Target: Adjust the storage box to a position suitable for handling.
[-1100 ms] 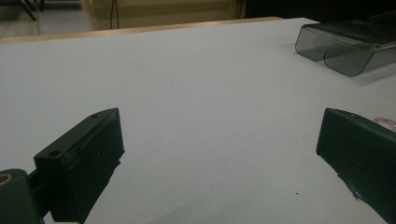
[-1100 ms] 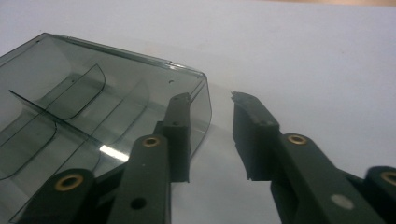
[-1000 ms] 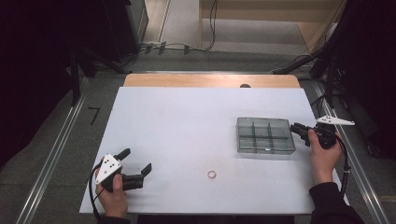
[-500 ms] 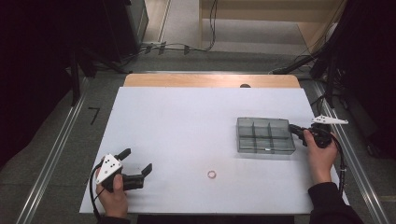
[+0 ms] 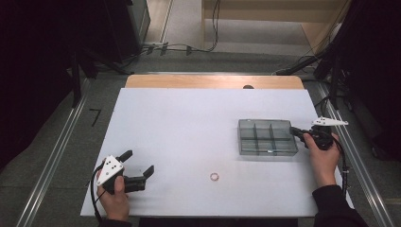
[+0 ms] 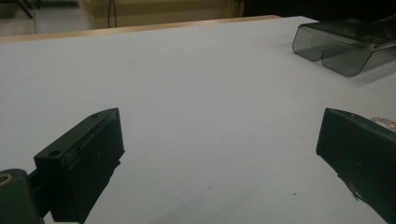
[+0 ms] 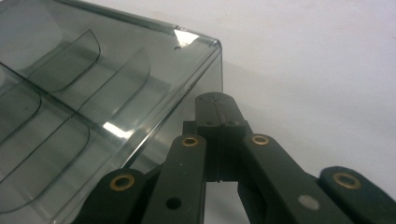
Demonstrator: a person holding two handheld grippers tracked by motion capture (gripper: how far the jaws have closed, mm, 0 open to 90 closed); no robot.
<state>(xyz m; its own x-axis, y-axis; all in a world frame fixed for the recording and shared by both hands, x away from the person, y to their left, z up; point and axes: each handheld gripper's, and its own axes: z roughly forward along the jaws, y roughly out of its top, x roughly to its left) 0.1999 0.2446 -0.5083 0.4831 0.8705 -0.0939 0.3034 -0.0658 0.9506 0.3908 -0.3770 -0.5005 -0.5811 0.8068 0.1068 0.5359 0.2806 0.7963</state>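
Note:
A clear smoky box [image 5: 267, 137] with several compartments sits right of centre on the white table [image 5: 189, 123]. My right gripper [image 5: 294, 130] is shut, its tips against the box's right wall. In the right gripper view the closed jaws [image 7: 215, 100] touch the outside of the box [image 7: 70, 93] near a corner, with nothing between them. A small pinkish ring [image 5: 214, 176] lies in front of the box. My left gripper [image 5: 138, 163] rests open near the front left edge. Its jaws stand wide apart over bare table [image 6: 219, 135], with the box [image 6: 341, 44] far off.
Beyond the table's far edge a wooden strip [image 5: 213, 81] runs across, with cables [image 5: 179, 47] on the floor behind it. Metal rails [image 5: 61, 142] flank the table on both sides. The ring's edge [image 6: 384, 121] peeks past the left gripper's right-hand jaw.
My right gripper has edged slightly left toward the box's right wall. The left gripper, the box and the ring have not moved.

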